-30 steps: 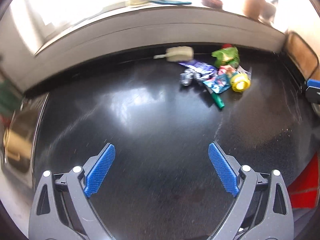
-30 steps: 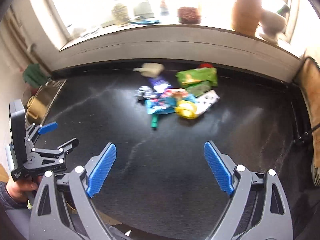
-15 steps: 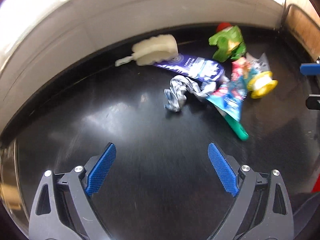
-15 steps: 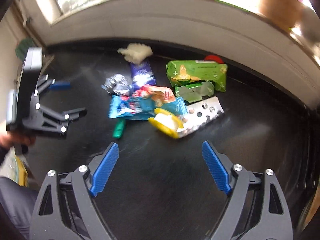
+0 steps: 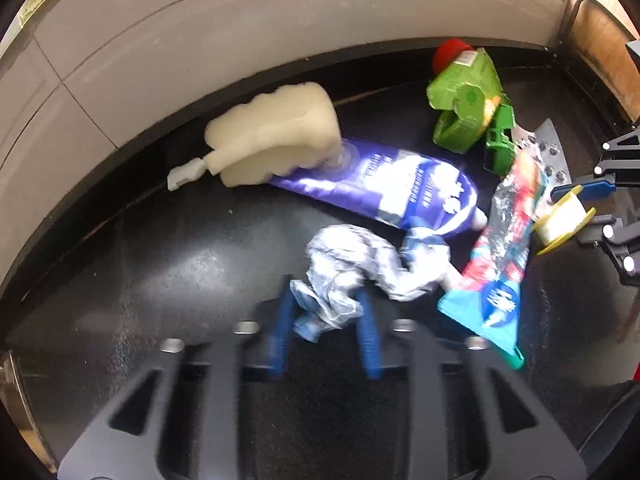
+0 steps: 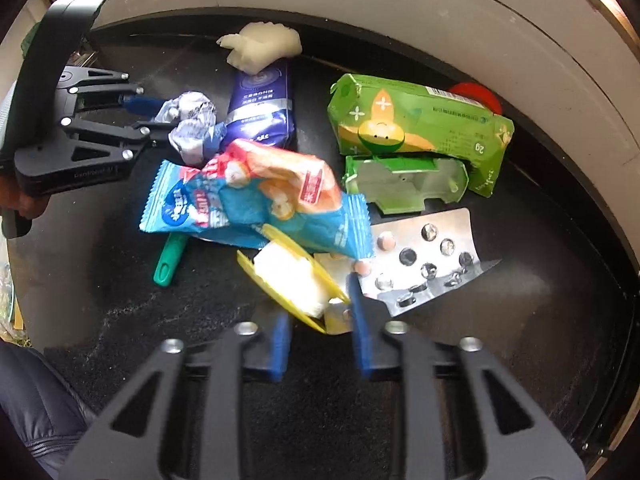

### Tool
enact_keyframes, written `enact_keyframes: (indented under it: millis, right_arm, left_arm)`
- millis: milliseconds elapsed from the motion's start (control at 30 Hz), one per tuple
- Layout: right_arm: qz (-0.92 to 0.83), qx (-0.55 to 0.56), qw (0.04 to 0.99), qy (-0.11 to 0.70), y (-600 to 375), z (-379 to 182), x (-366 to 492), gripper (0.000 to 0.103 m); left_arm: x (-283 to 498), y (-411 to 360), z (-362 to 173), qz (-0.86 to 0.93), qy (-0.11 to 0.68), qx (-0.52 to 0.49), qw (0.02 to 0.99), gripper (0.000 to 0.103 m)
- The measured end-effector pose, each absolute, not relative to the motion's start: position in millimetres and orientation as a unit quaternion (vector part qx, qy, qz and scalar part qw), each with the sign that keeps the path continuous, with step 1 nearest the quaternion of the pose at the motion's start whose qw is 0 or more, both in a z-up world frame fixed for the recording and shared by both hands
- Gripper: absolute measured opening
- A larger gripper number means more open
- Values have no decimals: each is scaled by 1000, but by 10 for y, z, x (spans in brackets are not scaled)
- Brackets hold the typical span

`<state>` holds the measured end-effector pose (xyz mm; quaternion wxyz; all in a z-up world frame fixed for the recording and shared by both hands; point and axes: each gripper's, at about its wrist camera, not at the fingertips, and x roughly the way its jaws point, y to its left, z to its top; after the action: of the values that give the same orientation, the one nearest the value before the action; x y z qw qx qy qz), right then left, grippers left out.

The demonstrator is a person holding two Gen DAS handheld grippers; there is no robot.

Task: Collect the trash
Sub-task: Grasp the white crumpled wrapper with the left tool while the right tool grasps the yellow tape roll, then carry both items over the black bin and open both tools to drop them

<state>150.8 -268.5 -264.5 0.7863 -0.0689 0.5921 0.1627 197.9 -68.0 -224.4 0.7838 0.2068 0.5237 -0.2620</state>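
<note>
A pile of trash lies on the black counter [image 5: 160, 280]. My left gripper [image 5: 324, 316] is shut on the crumpled silver-blue wrapper [image 5: 360, 268], which also shows in the right wrist view [image 6: 192, 124]. My right gripper [image 6: 320, 320] is shut on the yellow floss spool [image 6: 292, 276], which also shows in the left wrist view [image 5: 560, 216]. Around them lie a purple pouch [image 5: 400, 184], a blue-orange snack wrapper [image 6: 256, 204], a green carton [image 6: 416, 124], a pill blister [image 6: 428, 256] and a pale sponge [image 5: 276, 132].
A grey wall [image 5: 240, 40] curves behind the counter. A red cap [image 6: 476, 94] lies behind the green carton. A green stick [image 6: 170, 258] pokes from under the snack wrapper. A wooden board [image 5: 600, 48] stands at the far right.
Both grippers moved forward to the pile and closed. The left closed on the crumpled wrapper, the right on the yellow spool.
</note>
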Motion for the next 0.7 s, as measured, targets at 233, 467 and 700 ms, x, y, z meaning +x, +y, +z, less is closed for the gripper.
enact_keyframes:
  millis: [233, 467, 700]
  right_arm:
    - [150, -27, 811, 564, -2655, -2252, 1263, 20]
    - [145, -1, 834, 532, -2572, -1724, 893, 20]
    - [150, -9, 844, 514, -2423, -1444, 595, 20]
  left_arm:
    - [1735, -475, -1913, -212, 553, 122, 796, 20]
    - [1246, -56, -1379, -136, 555, 59, 819, 20]
    - [842, 387, -1082, -94, 546, 50, 831, 20]
